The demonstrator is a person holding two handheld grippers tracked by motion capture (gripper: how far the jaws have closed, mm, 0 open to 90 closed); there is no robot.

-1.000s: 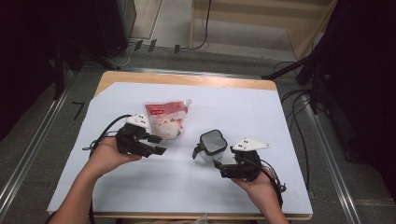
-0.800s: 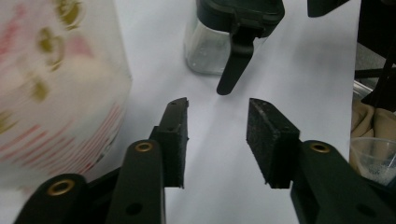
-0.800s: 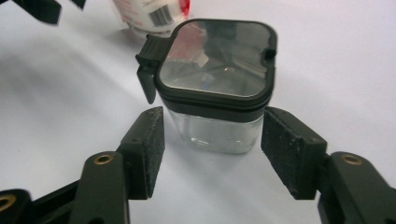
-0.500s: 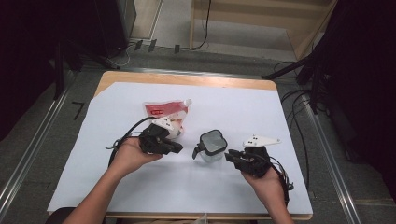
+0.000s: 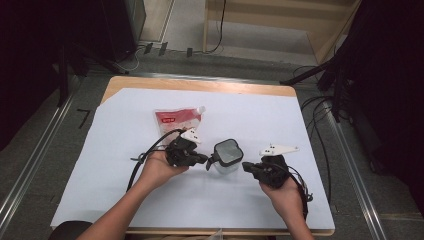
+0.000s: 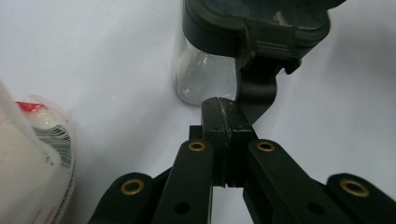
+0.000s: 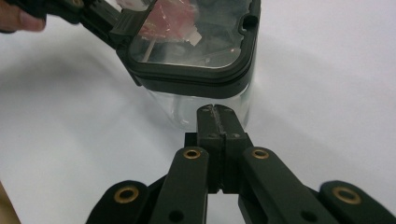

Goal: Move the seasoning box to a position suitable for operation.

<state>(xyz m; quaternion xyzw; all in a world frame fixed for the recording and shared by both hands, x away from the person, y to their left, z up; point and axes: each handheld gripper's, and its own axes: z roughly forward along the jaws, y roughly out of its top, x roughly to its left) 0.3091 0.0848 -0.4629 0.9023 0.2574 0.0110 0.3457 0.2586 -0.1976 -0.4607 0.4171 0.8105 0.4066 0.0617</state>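
A clear glass jar with a dark latched lid stands mid-table on the white sheet. A red-and-white spouted pouch lies flat behind it to the left. My left gripper points at the jar's left side. Its jaws are shut on nothing, and their tip sits right at the lid's hanging black latch. My right gripper points at the jar from the right. Its jaws have just closed, with nothing between them, and their tip is just short of the glass.
The white sheet covers most of the wooden table. Cables trail from both grippers across it. Beyond the table's far edge there are floor rails, cables and a dark cabinet.
My left hand has moved right across the sheet, from beside the pouch up to the jar's latch. The right hand has stayed almost where it was.
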